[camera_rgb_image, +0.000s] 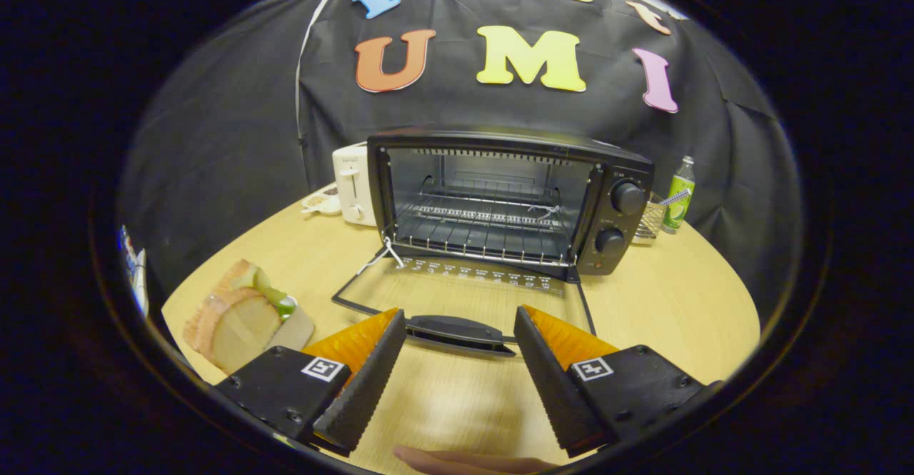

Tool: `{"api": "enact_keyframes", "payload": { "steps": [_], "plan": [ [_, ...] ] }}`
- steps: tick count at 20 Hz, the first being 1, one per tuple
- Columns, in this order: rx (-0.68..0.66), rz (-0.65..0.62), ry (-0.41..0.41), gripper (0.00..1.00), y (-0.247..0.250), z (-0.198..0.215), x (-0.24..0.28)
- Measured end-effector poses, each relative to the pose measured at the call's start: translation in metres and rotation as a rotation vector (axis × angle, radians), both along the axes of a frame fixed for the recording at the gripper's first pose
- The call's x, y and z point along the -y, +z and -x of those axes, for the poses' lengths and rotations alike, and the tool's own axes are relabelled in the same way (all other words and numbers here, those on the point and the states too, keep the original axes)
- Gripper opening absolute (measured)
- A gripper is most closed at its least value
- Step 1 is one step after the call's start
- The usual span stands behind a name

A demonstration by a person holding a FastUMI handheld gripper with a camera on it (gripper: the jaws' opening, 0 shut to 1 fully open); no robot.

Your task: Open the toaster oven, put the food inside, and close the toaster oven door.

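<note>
While the oven door lies flat on the counter, the scene from left to right reads so:

Sandwich: a sandwich (239,314) with pale bread and green filling sits on a bit of brown paper on the counter (678,296), just beside the left finger of the tongs and outside their gap.

Small dish: a white dish (321,202) with something small in it lies at the far left of the counter, touching or nearly touching the white toaster.

White toaster: a pop-up toaster (353,186) stands upright just left of the toaster oven, close against its side.

Toaster oven: the black toaster oven (500,196) stands at the middle of the far counter, its inside open to view with a wire rack (485,236) across the lower part and nothing on it.

Door: the glass door (471,286) is folded fully down toward the tongs; its dark handle (460,332) lies just ahead of the fingertips, in line with the gap between them.

Tongs: the tongs (457,325) are spread wide, gripping nothing, with bare counter between the fingers.

Hand: part of a hand (464,461) shows below the tongs, near the counter's near edge.

Knobs: two round knobs (627,198) sit one above the other on the oven's right panel.

Wire basket: a small wire basket (648,221) stands just right of the oven.

Bottle: a green bottle (678,196) stands upright beside the basket, farthest right.
</note>
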State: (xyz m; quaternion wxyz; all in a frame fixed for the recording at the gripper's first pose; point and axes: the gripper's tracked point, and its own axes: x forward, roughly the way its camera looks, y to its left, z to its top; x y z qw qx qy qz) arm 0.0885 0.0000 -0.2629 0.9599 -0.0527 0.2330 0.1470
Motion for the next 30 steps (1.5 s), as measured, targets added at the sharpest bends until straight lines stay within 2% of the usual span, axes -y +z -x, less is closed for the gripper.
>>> {"api": "enact_keyframes", "payload": {
  "steps": [6, 9, 11, 13, 15, 17, 21, 24, 30],
  "plan": [
    [-0.305, -0.186, 0.236, 1.0, 0.042, 0.036, -0.062],
    [-0.442, -0.163, 0.328, 1.0, 0.043, 0.053, -0.09],
    [-0.581, -0.15, 0.38, 1.0, 0.029, 0.069, -0.106],
    [-0.699, -0.14, 0.404, 0.99, 0.018, 0.08, -0.115],
    [-0.786, -0.145, 0.4, 0.98, 0.012, 0.085, -0.121],
    [-0.807, -0.16, 0.365, 0.95, 0.008, 0.078, -0.128],
    [-0.857, -0.17, 0.352, 0.77, 0.0, 0.078, -0.134],
    [-0.914, -0.177, 0.306, 0.49, -0.004, 0.082, -0.132],
    [-0.914, -0.24, 0.289, 0.4, 0.004, 0.085, -0.13]
  ]
}}
